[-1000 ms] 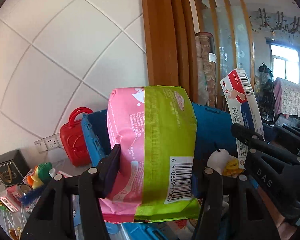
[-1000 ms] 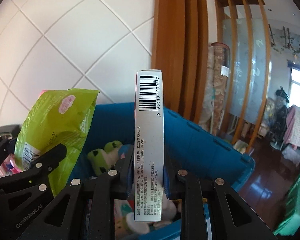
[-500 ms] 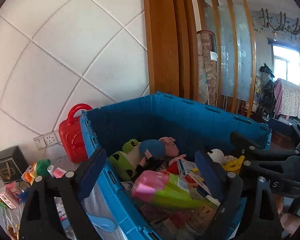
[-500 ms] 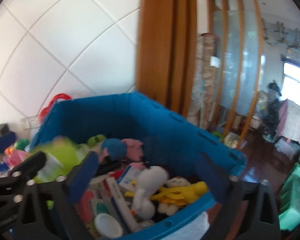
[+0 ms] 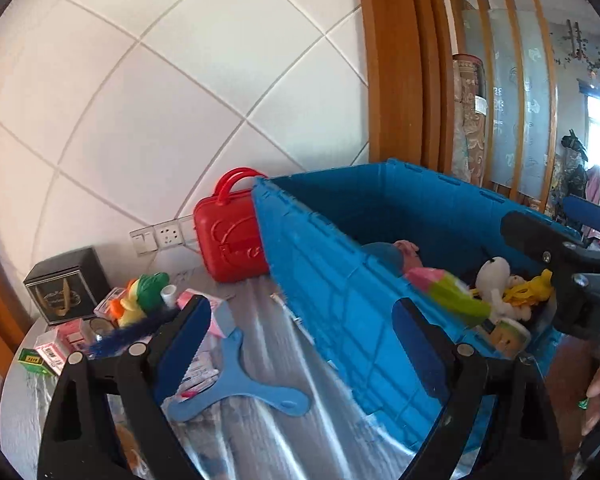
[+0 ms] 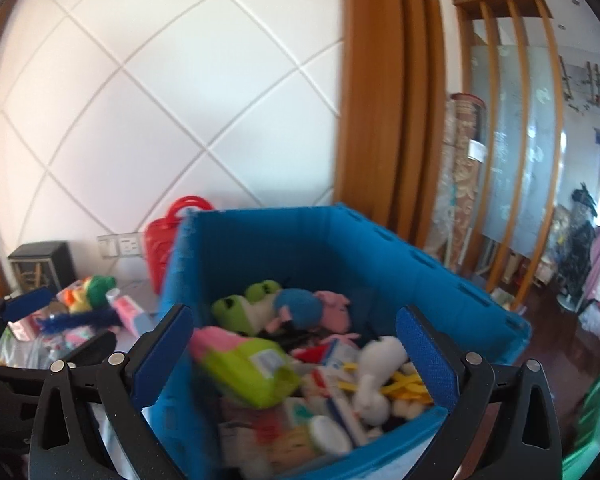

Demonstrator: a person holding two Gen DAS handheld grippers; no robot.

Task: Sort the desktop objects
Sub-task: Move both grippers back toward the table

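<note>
Both sets of jaws gaping and empty, having just sprung apart; left gripper (image 5: 302, 326) over the near wall of the blue crate (image 5: 340, 280), right gripper (image 6: 294, 346) above its contents; pink-and-green packet (image 6: 244, 364), a second ago clamped on the left, now lying among the plush toys (image 6: 284, 308) inside; box formerly pinched on the right also gone, likely into the same heap; two items sorted; more clutter (image 5: 140, 300) waiting on the table (image 5: 260, 432) beside the red case (image 5: 232, 236).
</note>
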